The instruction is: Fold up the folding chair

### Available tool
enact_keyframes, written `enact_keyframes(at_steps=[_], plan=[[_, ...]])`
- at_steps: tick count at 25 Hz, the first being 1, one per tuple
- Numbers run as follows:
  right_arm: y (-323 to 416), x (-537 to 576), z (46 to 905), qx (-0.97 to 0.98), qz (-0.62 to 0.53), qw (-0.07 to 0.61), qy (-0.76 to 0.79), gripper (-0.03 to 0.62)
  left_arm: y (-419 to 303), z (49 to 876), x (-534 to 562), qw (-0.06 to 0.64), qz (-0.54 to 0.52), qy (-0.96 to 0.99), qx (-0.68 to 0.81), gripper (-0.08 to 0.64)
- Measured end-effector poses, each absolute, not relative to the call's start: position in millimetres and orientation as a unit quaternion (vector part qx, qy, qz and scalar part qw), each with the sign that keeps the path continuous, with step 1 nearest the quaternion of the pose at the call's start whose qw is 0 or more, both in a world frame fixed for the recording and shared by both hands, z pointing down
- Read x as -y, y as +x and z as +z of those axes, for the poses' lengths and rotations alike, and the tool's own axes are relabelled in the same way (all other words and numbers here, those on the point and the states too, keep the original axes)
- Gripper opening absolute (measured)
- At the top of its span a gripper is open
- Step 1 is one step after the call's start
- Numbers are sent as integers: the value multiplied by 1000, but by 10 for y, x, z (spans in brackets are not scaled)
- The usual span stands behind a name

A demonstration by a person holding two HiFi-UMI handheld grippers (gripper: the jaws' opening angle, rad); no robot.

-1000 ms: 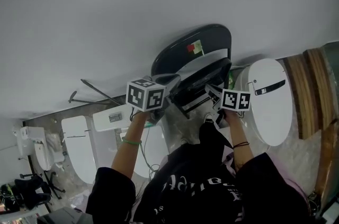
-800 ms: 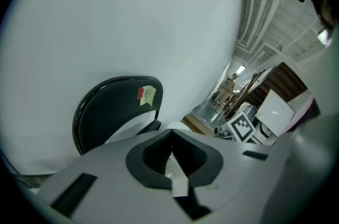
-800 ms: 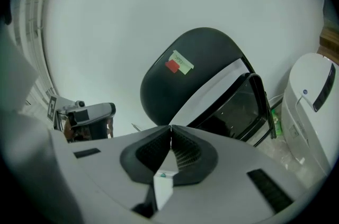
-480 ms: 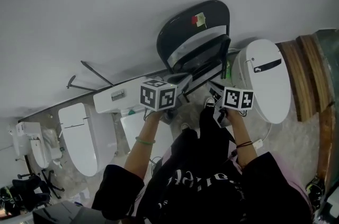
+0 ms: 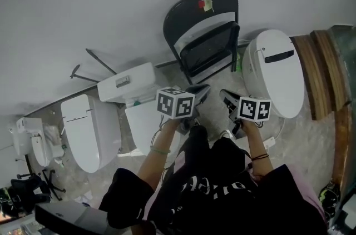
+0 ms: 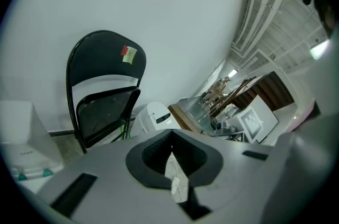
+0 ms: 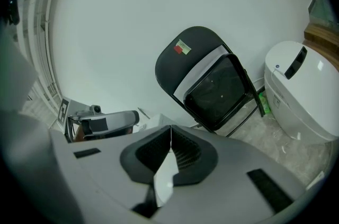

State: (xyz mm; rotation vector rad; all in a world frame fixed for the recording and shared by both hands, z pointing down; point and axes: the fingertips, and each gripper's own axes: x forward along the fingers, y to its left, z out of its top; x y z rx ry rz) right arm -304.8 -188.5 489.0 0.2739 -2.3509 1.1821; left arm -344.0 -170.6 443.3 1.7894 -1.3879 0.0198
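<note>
my left gripper (image 5: 200, 90) has its fingers pressed together on nothing, apart from the chair (image 5: 203, 17) at 12 o'clock, which leans folded on the wall (image 5: 111, 0) to stay up. my right gripper (image 5: 227, 97) is closed and empty too: i judge the fold done. left toilet (image 5: 89, 136) at 9, right toilet (image 5: 278, 70) at 2, on a speckled floor (image 5: 300, 142).

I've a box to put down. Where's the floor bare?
A bare strip of floor runs in front of the folding chair, between the toilet tank and the white toilet. Left of the tank it is crowded with toilet lids.
</note>
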Motion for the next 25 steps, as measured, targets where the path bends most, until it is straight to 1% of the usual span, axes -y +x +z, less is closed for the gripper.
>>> enact_keyframes(at_steps=[4, 9, 13, 16, 21, 25], plan=[[-2679, 1745, 4905, 864, 424, 254, 96, 15, -3006, 4395, 1588, 422, -8, 710, 563, 3], [-1984, 1510, 4842, 876, 388, 273, 89, 15, -2382, 4513, 1432, 425, -4, 695, 580, 3], [-1379, 1363, 4853, 875, 396, 266, 84, 15, -1815, 4497, 1320, 429, -44, 683, 589, 3], [-988, 1301, 4882, 873, 402, 263, 87, 15, -1438, 4494, 1192, 430, -48, 674, 599, 3], [-691, 1223, 4863, 875, 404, 249, 94, 15, -1059, 4488, 910, 437, -36, 666, 603, 3], [-676, 1082, 4787, 876, 412, 234, 92, 15, -999, 4471, 716, 438, -29, 666, 604, 3]])
